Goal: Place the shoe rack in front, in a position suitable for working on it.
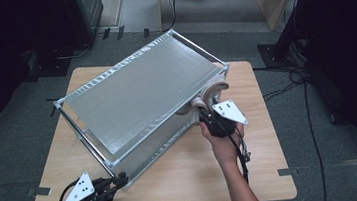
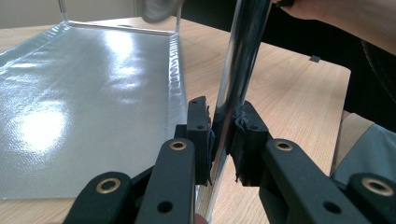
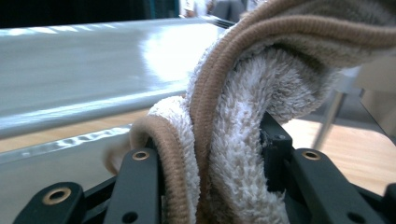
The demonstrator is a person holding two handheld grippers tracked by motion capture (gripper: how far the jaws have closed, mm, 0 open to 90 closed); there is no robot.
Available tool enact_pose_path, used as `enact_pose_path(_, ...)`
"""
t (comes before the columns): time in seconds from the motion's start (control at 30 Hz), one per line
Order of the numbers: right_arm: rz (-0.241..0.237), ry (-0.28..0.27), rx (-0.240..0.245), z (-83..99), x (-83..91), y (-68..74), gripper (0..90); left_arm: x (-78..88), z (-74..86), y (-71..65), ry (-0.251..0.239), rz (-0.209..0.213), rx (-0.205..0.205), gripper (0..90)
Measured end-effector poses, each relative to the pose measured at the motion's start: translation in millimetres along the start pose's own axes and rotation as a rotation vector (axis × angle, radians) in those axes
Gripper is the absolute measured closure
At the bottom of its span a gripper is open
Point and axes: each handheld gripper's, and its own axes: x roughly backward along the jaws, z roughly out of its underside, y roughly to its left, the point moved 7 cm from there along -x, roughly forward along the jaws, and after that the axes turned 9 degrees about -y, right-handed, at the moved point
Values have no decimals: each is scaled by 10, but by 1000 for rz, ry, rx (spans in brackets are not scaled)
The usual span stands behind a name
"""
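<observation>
— Dark grey carpet runs around a pale wooden table [image 1: 269, 171], with black stands and loose cables in the dim room behind. What stands on the table?

— One rack [image 1: 140, 92] of chrome tubes with silvery sheet shelves, set askew so its near corner post reaches the table's front-left edge.

— How many grippers, and what do they hold?

— Two. The left gripper [image 2: 223, 135] is clamped narrowly on that corner post [image 2: 243, 60] near its foot. The right gripper [image 3: 210, 158] grips one beige towel [image 3: 243, 116], bunched between its jaws, at the rack's right end near the table's right edge.

— Anything hard to make out?

— The towel's far part is tucked under the upper shelf, so its full shape is hidden. The person's forearms are cut off at the bottom, and the room's corners are too dark to read.
</observation>
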Motion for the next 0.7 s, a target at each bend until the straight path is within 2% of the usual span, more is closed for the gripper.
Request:
enact_pose_path(0.13, -82, -6, -3, 16, 110, 239, 600, -9, 2, -11, 3, 4, -6, 794)
enact_pose_path(0.17, -82, -6, -3, 16, 110, 239, 600, -9, 2, -11, 3, 4, -6, 794)
enact_pose_path(0.2, -113, -4, -1, 36, 143, 314, 600, -12, 2, -14, 2, 5, -4, 794)
enact_pose_path(0.23, -193, 2, -3, 79, 215, 482, 597, -15, 2, -19, 2, 7, 0, 793)
enact_pose_path(0.27, -193, 2, -3, 79, 215, 482, 597, -15, 2, -19, 2, 7, 0, 793)
enact_pose_path(0.33, -273, 10, 5, 124, 302, 658, 593, -19, 3, -24, 3, 8, 3, 793)
enact_pose_path(0.37, -283, 16, 39, 159, 359, 729, 589, -22, 3, -27, 3, 7, 5, 792)
enact_pose_path(0.4, -282, 19, 41, 177, 386, 735, 587, -26, 3, -32, 4, 3, 3, 792)
enact_pose_path(0.5, -261, 37, 24, 247, 437, 660, 585, -30, 4, -37, 6, 1, -3, 792)
enact_pose_path(0.6, -179, 101, 7, 479, 501, 328, 583, -52, 4, -71, 5, 2, -5, 792)
enact_pose_path(0.63, -179, 101, 7, 479, 501, 328, 583, -52, 4, -71, 5, 2, -5, 792)
enact_pose_path(0.67, -106, 133, 13, 637, 561, 56, 584, -66, 6, -87, 7, 7, -8, 792)
enact_pose_path(0.7, -106, 133, 13, 637, 561, 56, 584, -66, 6, -87, 7, 7, -8, 790)
